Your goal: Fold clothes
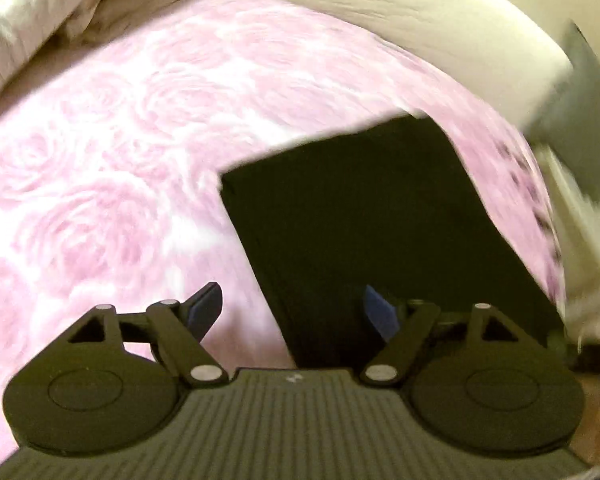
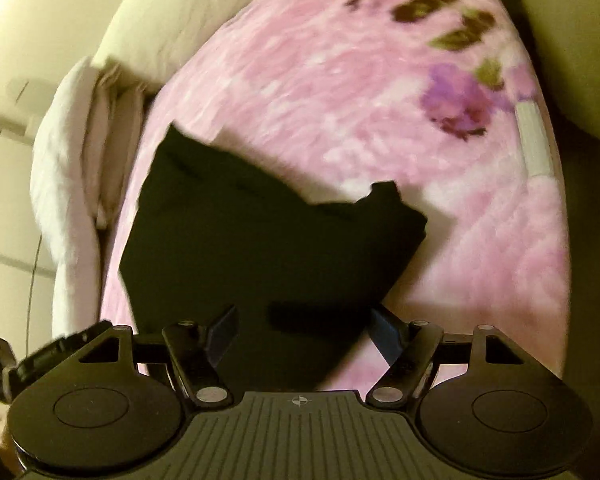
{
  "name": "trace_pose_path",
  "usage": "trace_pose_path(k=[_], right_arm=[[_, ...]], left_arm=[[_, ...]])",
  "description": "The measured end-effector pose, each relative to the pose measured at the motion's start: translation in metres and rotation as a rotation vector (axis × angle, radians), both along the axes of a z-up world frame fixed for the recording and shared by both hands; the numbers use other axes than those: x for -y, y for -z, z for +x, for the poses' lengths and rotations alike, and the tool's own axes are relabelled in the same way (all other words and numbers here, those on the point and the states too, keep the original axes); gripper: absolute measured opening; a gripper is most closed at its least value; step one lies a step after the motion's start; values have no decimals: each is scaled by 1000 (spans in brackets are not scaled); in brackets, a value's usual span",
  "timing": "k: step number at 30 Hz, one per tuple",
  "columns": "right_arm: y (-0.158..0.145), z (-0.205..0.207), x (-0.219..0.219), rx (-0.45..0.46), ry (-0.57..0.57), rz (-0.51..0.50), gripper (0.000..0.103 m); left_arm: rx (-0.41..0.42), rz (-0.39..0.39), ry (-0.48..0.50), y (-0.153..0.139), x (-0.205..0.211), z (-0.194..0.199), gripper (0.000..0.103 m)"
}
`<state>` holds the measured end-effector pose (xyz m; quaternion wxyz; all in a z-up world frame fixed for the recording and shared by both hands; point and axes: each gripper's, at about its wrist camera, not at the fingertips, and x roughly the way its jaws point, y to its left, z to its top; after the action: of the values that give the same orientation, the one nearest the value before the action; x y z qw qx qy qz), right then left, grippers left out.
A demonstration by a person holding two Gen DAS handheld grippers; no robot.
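Both tongs angled down (jaws apart) over black garment [image 1: 364, 216].

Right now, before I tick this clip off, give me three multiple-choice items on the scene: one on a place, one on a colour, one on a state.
1. Where does the black garment lie?
A. On the pink floral blanket
B. On a wooden chair
C. In a basket

2. What colour is the pillow beyond the blanket?
A. Blue
B. Off-white
C. Red

3. How do the jaws of the right gripper stand?
A. Clamped on the garment
B. Clamped on the blanket
C. Open, gripping nothing

Answers:
1 A, pink rose-patterned fabric surrounds the garment in both views.
2 B, it looks cream in the left wrist view.
3 C, the blue-padded fingers stand wide apart with the cloth loose below them.
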<state>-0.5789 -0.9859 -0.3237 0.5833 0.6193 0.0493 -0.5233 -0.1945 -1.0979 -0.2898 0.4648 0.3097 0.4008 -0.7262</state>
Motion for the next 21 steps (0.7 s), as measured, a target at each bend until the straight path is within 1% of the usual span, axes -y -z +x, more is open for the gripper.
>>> trace_pose_path(k=[2,4,6,10,12,14,15,17,18,19,20,21], right_arm=[[11,-4,7,31,24,-21,75],[16,-11,12,55,31,-41,76],[18,-14,13,76,36,-41,76],[17,-20,3,129,83,-30,76],[17,-18,0,130,107,-29,76],[16,-16,-1,127,127,-24,76],[14,-16,-2,137,142,-19,76],[14,-18,-3,155,159,-10,75],[15,-19,1,149,152,1,67],[15,-21,7,140,142,19,42],[13,-23,14,133,129,39,35],[11,-25,20,126,117,59,26]], left_arm=[[-31,26,-10,20,30,1,73],[-68,63,9,38,53,-1,73],[-106,89,39,49,66,-5,73],[-121,108,40,54,75,-13,71],[-133,111,37,53,74,-12,66],[-146,103,39,53,73,-8,51],[-145,94,34,52,71,-8,48],[-136,66,17,48,67,-9,37],[-132,47,9,46,63,-10,33],[-132,27,-4,42,58,-9,27],[-135,9,-18,37,52,-7,24],[-138,-8,-33,33,47,-5,22]])
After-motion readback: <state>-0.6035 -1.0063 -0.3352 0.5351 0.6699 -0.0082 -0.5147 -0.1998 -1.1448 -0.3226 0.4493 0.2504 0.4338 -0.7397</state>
